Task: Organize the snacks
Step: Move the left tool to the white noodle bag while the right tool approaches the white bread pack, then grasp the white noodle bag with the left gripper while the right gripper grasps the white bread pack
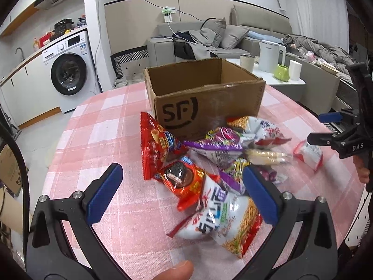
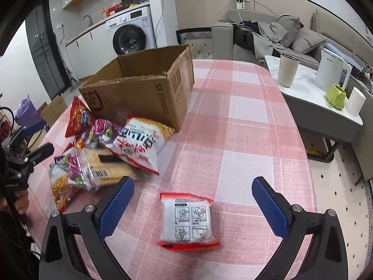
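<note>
An open cardboard box (image 1: 205, 98) marked SF stands on the pink checked tablecloth (image 1: 93, 126); it also shows in the right wrist view (image 2: 144, 93). A pile of snack packets lies in front of it: a red packet (image 1: 156, 144), a chocolate pie packet (image 1: 184, 182), purple packets (image 1: 219, 144) and a white noodle-snack bag (image 1: 223, 219). My left gripper (image 1: 181, 184) is open, its jaws on either side of the pile's near end, above it. My right gripper (image 2: 191, 196) is open over a small white packet with red edges (image 2: 187, 221), which lies apart from the pile (image 2: 105, 154).
A low white table (image 2: 310, 93) beside the tablecloth holds a beige cup (image 2: 288, 70), a white kettle (image 2: 331, 72) and a green mug (image 2: 336, 96). A grey sofa (image 1: 209, 39) and a washing machine (image 1: 70, 72) stand beyond. The table edge curves close on the right (image 2: 310, 186).
</note>
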Demonstrator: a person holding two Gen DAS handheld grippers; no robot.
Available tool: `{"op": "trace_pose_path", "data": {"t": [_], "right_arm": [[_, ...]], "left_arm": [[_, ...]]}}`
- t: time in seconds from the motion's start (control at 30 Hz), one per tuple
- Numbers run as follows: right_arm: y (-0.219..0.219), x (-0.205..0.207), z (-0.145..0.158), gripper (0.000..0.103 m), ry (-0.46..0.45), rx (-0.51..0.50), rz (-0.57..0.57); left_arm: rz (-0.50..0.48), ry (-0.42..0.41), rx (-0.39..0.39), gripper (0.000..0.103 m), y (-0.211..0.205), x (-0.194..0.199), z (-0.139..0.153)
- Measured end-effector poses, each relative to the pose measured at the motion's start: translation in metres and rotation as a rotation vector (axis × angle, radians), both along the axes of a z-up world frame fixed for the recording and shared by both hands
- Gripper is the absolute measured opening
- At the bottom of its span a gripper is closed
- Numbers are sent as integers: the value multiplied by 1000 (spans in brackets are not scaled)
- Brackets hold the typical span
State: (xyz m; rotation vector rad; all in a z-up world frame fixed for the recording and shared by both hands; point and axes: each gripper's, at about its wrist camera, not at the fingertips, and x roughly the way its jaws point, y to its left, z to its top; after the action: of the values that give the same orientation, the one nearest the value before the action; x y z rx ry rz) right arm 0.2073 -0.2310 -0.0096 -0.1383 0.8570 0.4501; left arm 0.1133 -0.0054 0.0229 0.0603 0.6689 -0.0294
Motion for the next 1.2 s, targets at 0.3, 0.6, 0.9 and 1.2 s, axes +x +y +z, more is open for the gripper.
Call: {"op": "trace_pose_path", "data": {"t": [0.3,0.6,0.9,1.2], "right_arm": [[0,0,-17,102,49,-55,26],[-2,-1,-26,102,87,-45,57],[1,-5,-35,101,131,-44,113],[7,-8,-42,76,141,-74,142]], "left_arm": [[-45,43,7,102,-11,-5,-16],[-138,94,58,102,-26,-7,-25],[-181,139,45,102,-27,-4,-33],[-230,181,57,96,-31,-4,-41]]}}
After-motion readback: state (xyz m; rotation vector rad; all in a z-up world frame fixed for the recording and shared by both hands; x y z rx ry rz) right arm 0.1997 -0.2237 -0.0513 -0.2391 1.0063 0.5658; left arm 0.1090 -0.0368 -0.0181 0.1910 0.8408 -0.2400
